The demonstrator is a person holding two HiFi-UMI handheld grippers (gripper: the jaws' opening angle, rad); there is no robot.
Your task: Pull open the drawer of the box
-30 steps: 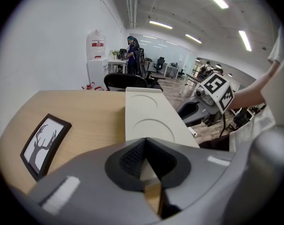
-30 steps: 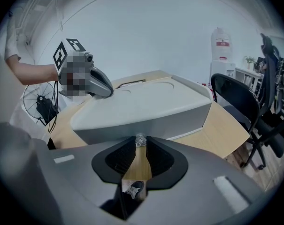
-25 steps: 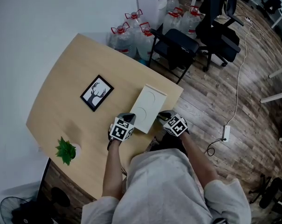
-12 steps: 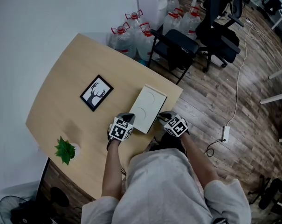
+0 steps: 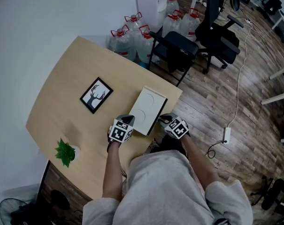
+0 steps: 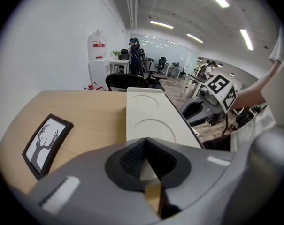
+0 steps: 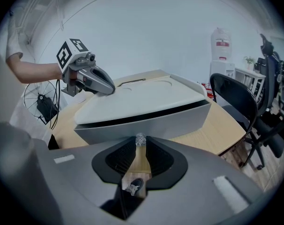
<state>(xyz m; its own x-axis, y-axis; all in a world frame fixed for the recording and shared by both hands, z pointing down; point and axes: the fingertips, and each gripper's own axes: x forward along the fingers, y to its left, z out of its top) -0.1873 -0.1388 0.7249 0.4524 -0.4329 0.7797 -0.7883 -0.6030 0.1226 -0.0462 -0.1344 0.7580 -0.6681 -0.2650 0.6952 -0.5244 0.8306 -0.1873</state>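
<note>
A cream-white box lies on the wooden table near its right edge. Its drawer front faces my right gripper, which is shut on the small knob of the drawer. A dark gap runs between the box top and the drawer front. In the head view the right gripper sits at the box's right side. My left gripper is shut, its tip resting on the near end of the box top; from the right gripper view the left gripper touches the lid.
A black-framed deer picture lies left of the box, and a small green plant stands at the table's near left. Black chairs and water jugs stand beyond the table's far edge. A cable and power strip lie on the floor.
A dark strip now shows along the box's right side by the right gripper. Both grippers have stayed almost in place.
</note>
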